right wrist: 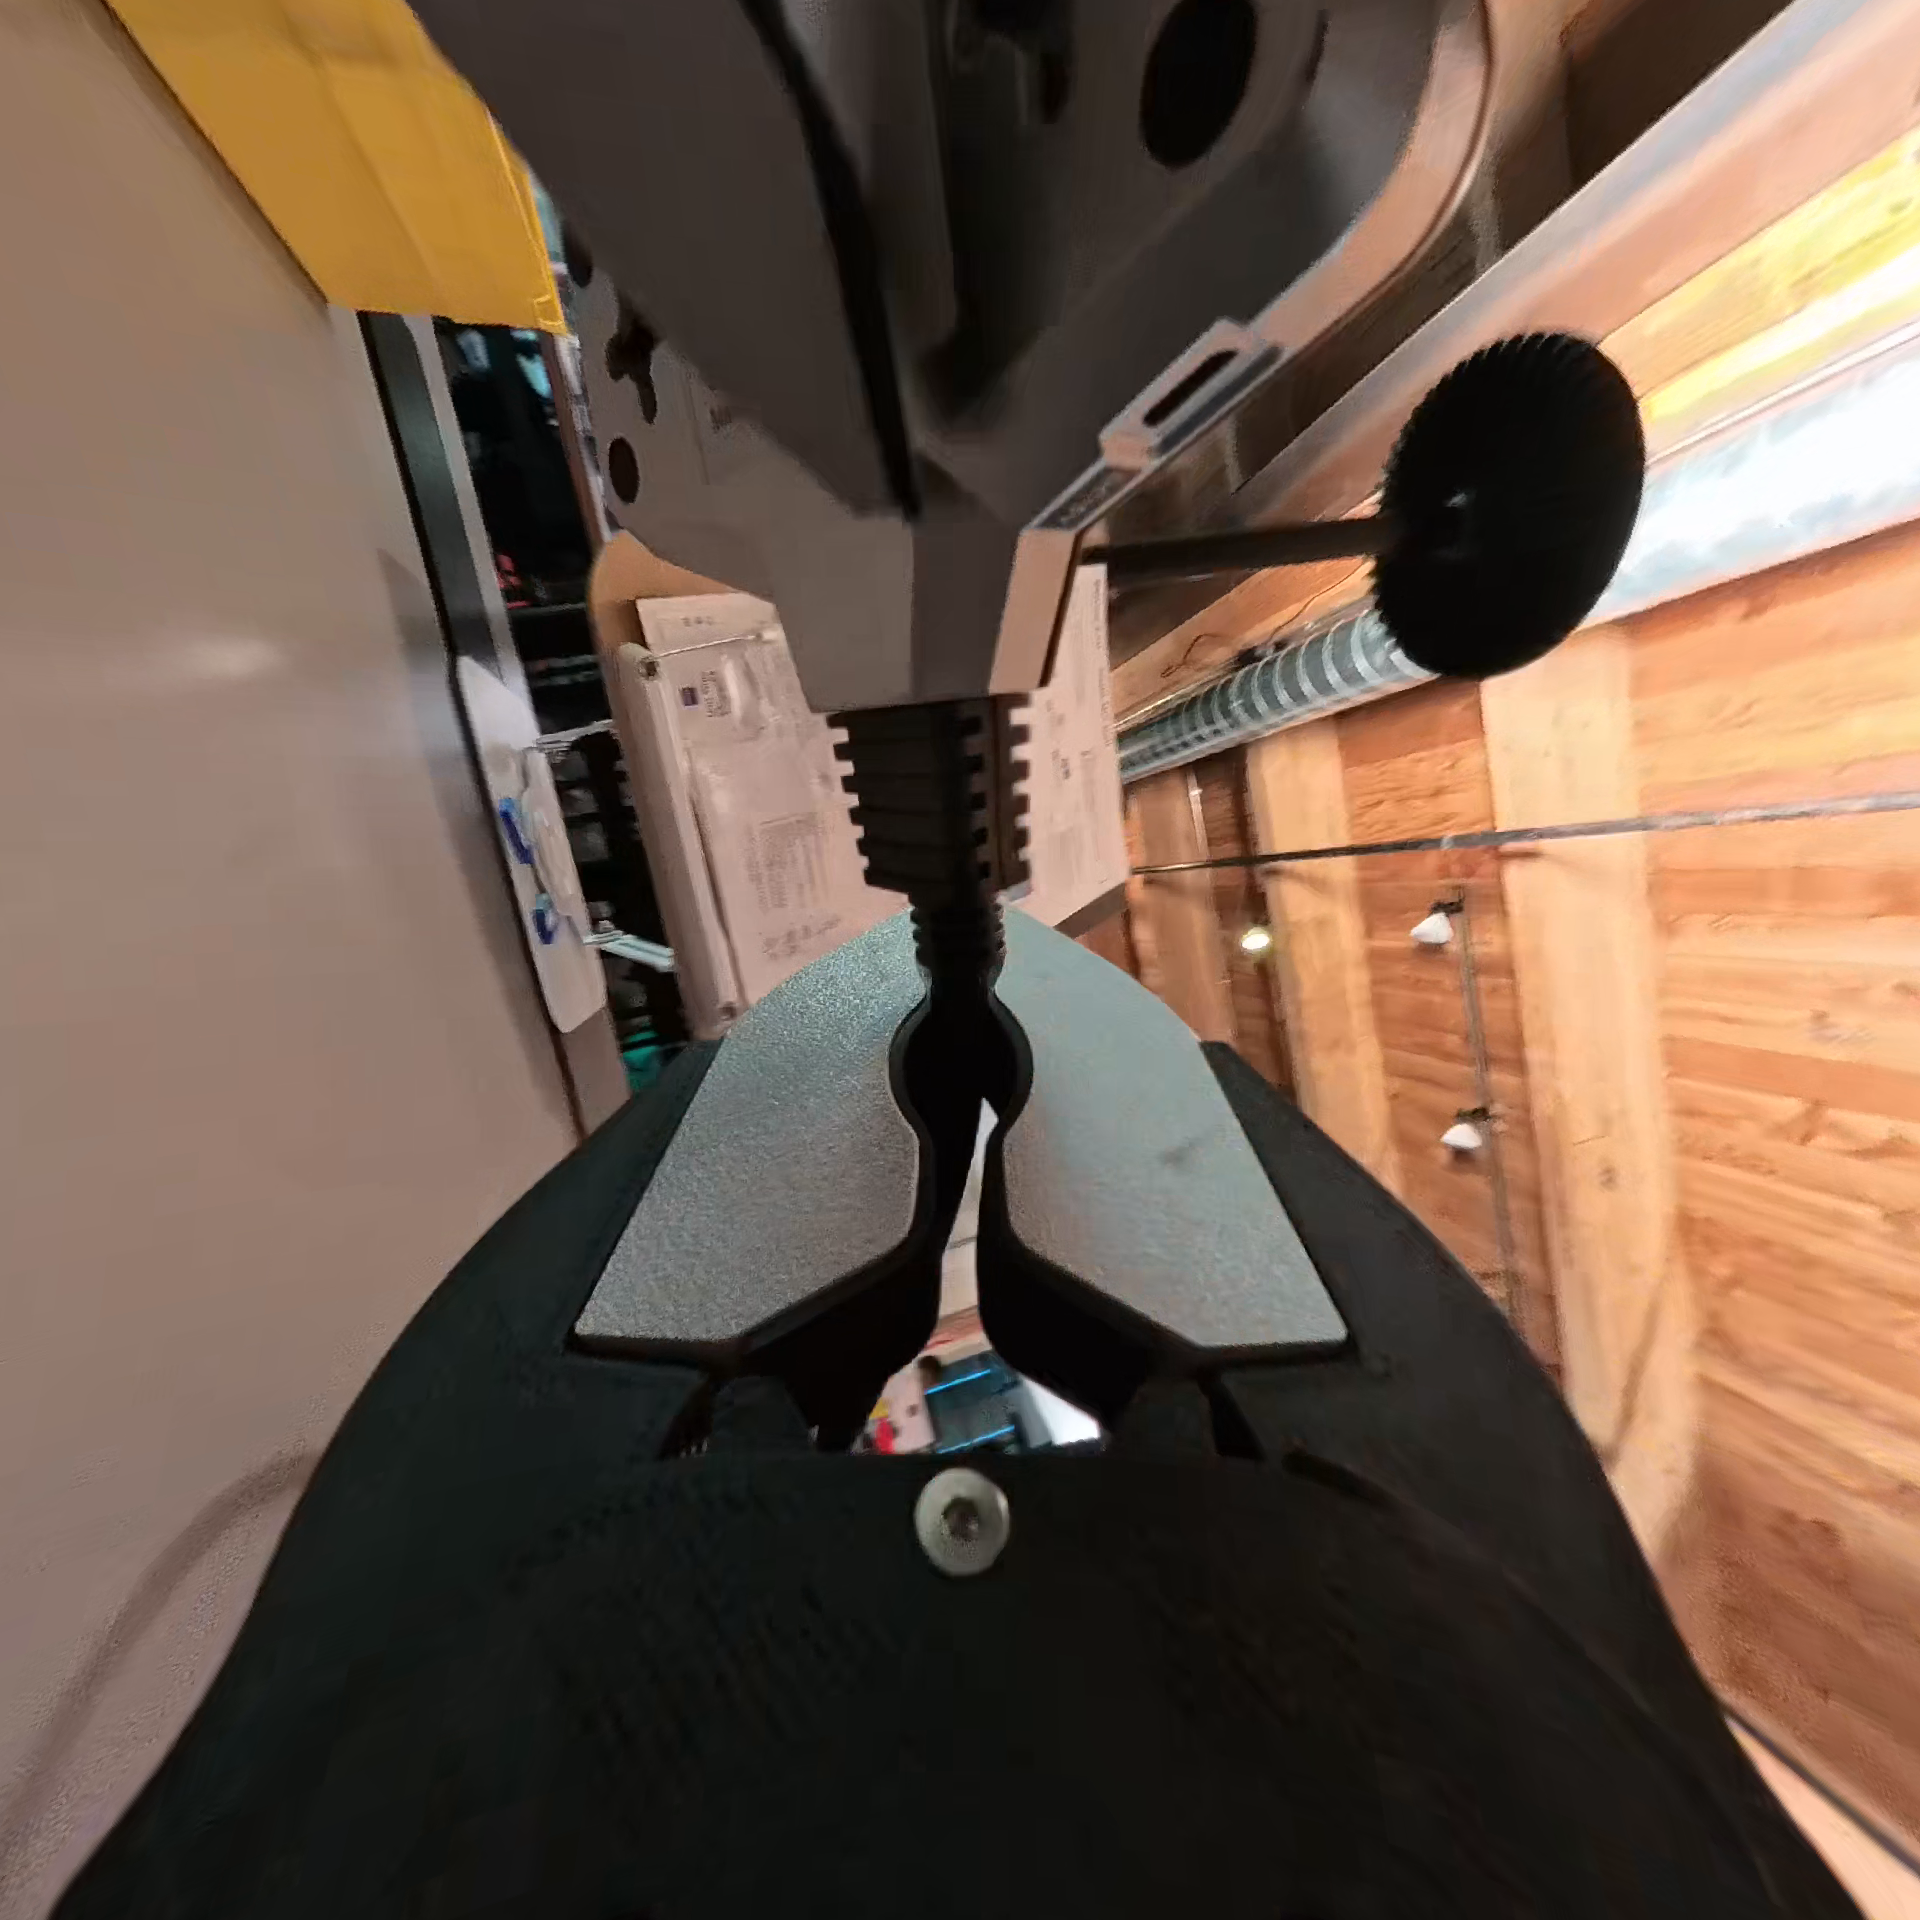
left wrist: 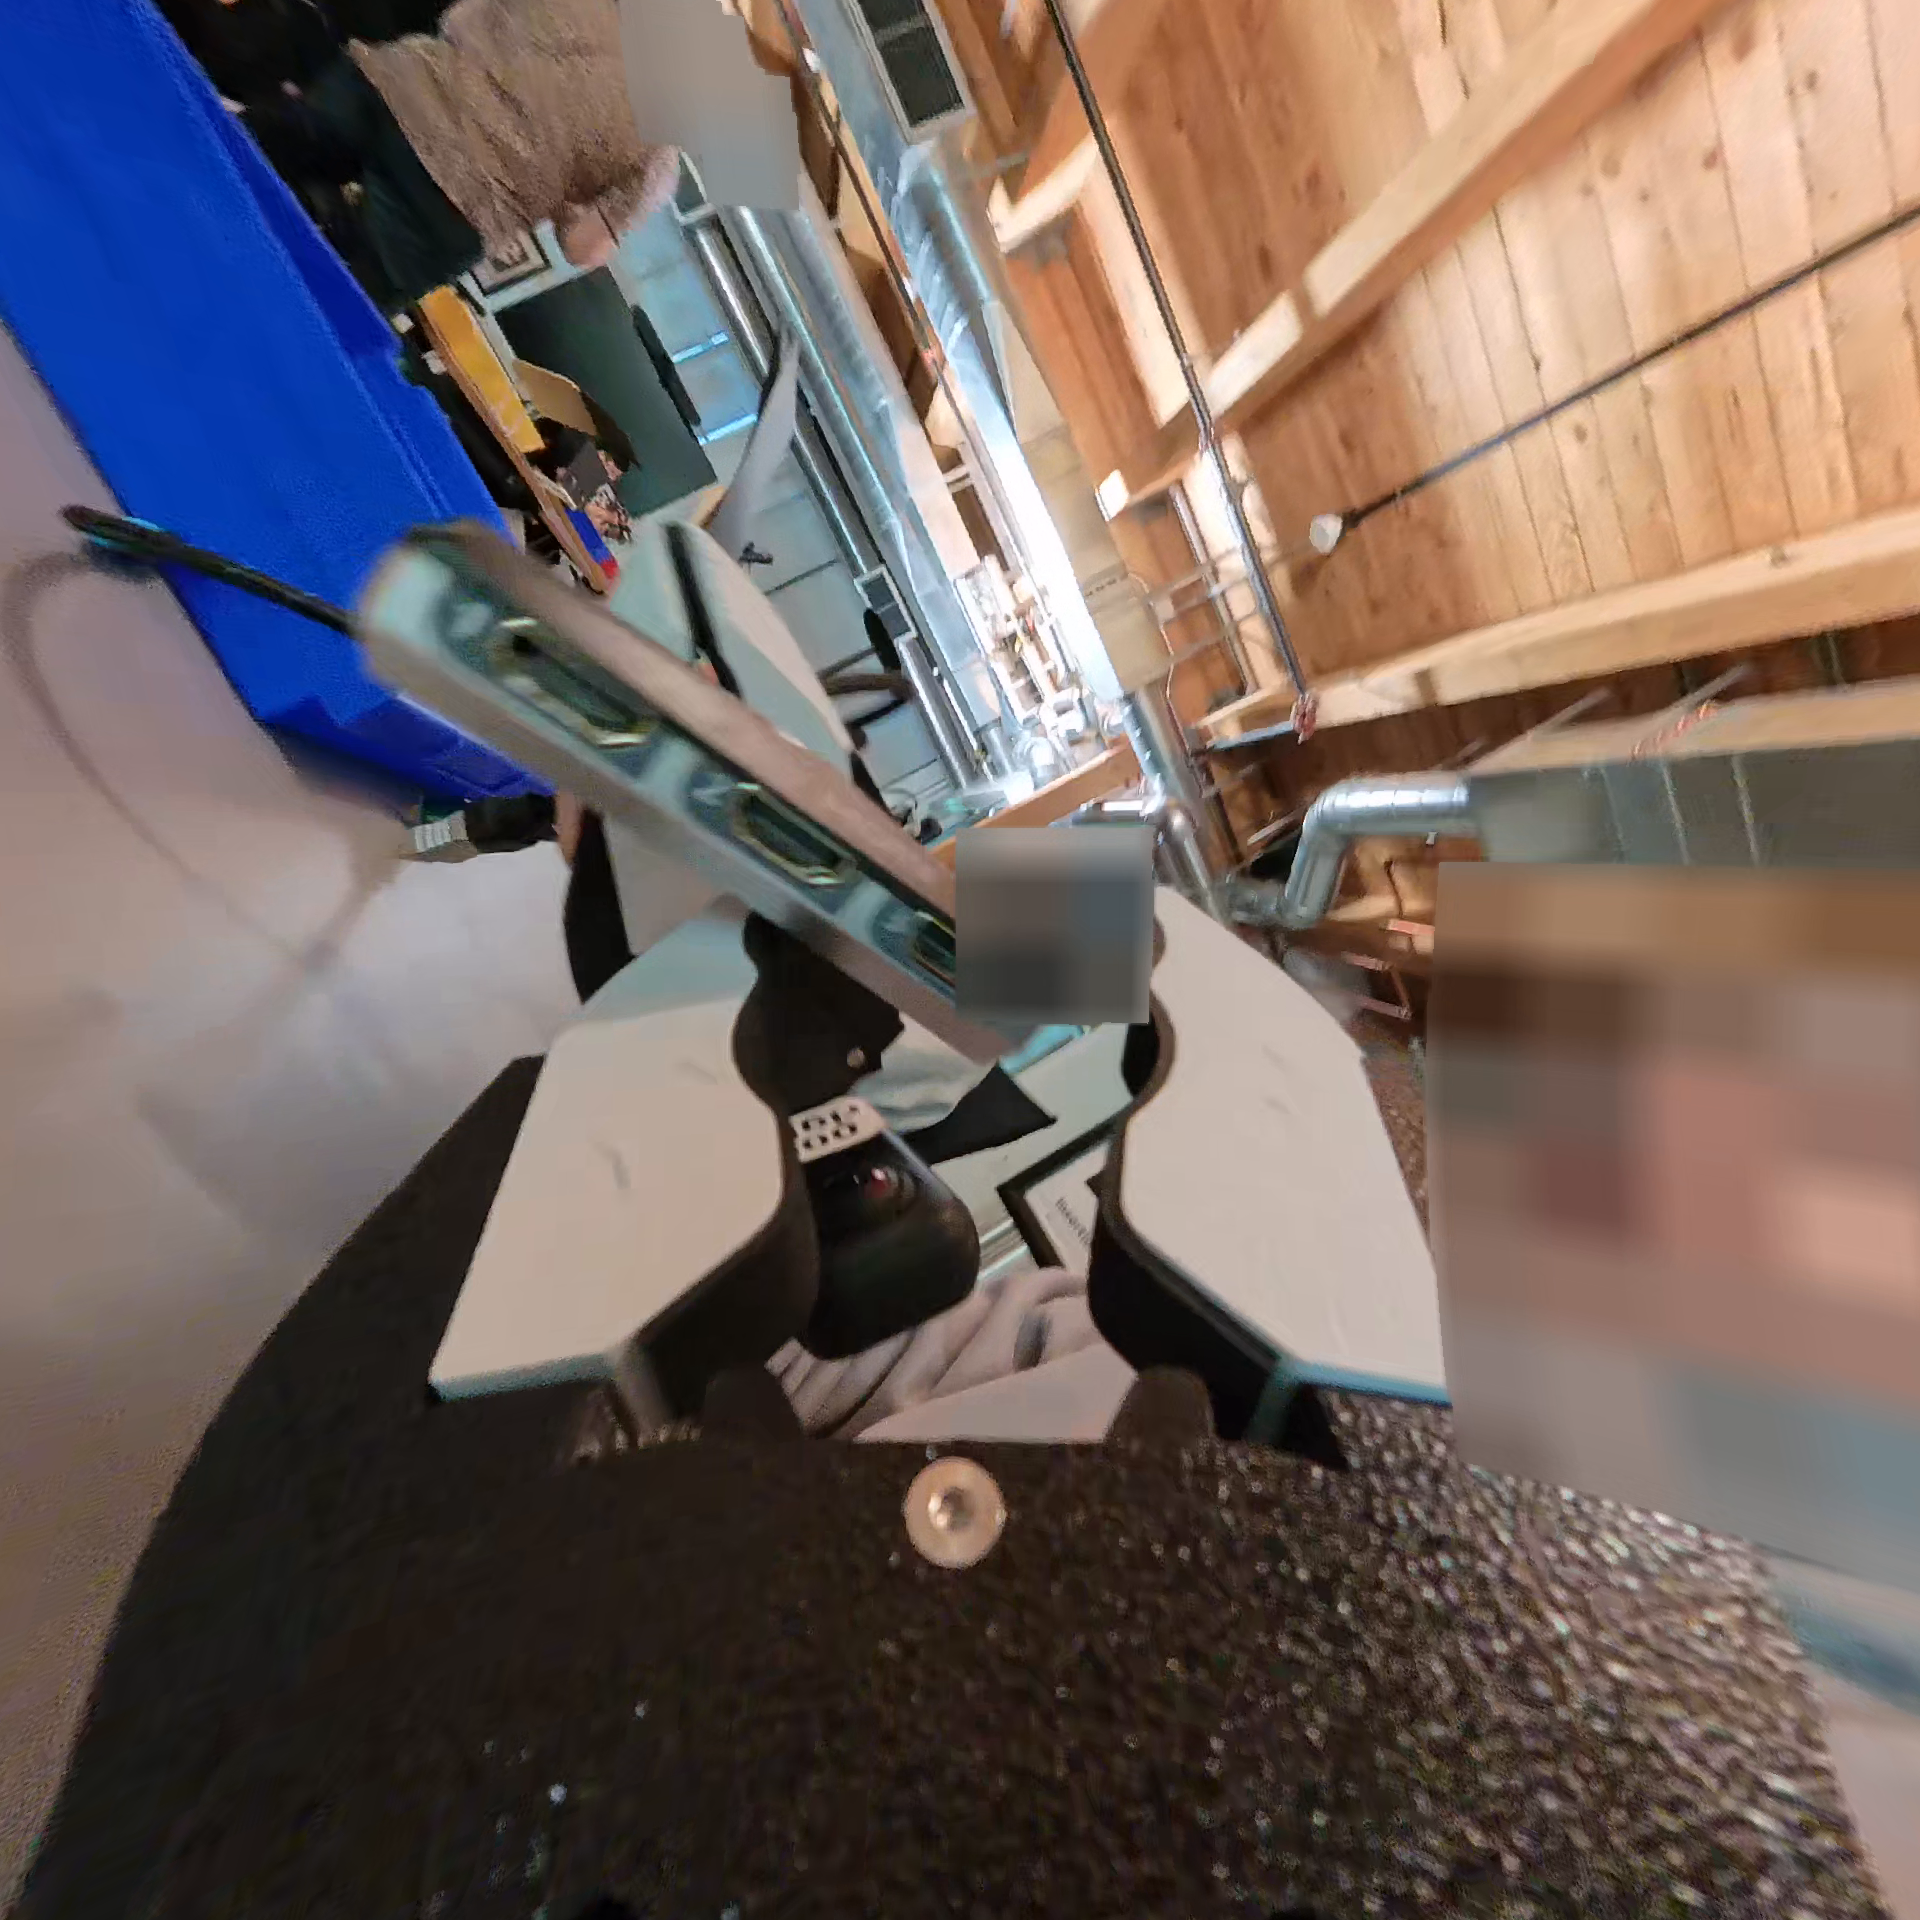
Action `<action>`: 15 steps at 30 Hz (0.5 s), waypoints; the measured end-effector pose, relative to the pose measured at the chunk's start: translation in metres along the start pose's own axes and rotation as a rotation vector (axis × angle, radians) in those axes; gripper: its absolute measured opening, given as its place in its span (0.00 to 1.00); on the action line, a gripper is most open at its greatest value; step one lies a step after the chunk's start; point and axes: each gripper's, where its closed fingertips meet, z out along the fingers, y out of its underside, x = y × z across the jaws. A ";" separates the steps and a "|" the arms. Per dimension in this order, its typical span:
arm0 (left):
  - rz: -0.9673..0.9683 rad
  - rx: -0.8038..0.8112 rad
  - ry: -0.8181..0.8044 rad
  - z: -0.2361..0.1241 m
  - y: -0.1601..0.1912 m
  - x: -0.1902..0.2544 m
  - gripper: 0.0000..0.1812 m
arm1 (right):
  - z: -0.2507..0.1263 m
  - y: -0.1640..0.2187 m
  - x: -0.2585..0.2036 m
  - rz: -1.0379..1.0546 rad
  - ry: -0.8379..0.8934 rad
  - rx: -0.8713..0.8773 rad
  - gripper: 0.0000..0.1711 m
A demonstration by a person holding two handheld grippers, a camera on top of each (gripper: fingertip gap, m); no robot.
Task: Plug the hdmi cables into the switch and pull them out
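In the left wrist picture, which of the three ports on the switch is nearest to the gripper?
The port at the lower right end of the switch, partly behind a blurred patch. The middle port and the far port lie further up the edge.

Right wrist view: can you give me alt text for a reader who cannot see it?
The right gripper is shut on the strain relief of a black HDMI plug, whose front end meets the edge of a grey metal switch filling the top of the frame. A black knurled knob juts out at right, before a wooden plank wall.
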 end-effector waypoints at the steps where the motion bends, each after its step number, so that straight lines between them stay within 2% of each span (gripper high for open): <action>1: -0.034 0.026 -0.006 -0.002 -0.005 -0.005 0.30 | 0.000 -0.004 0.001 -0.019 0.015 0.006 0.00; 4: -0.083 0.091 -0.009 -0.011 -0.017 -0.020 0.27 | 0.002 -0.008 -0.007 -0.052 -0.021 0.003 0.00; 8: 0.018 0.125 -0.091 -0.020 -0.022 -0.041 0.13 | 0.004 -0.002 -0.015 -0.067 -0.072 -0.010 0.00; 10: 0.036 0.151 -0.102 -0.022 -0.025 -0.048 0.11 | 0.004 -0.002 -0.014 -0.094 -0.088 -0.018 0.00; 15: -0.008 0.282 -0.157 -0.034 -0.054 -0.068 0.11 | -0.005 -0.016 -0.050 -0.076 -0.357 0.028 0.22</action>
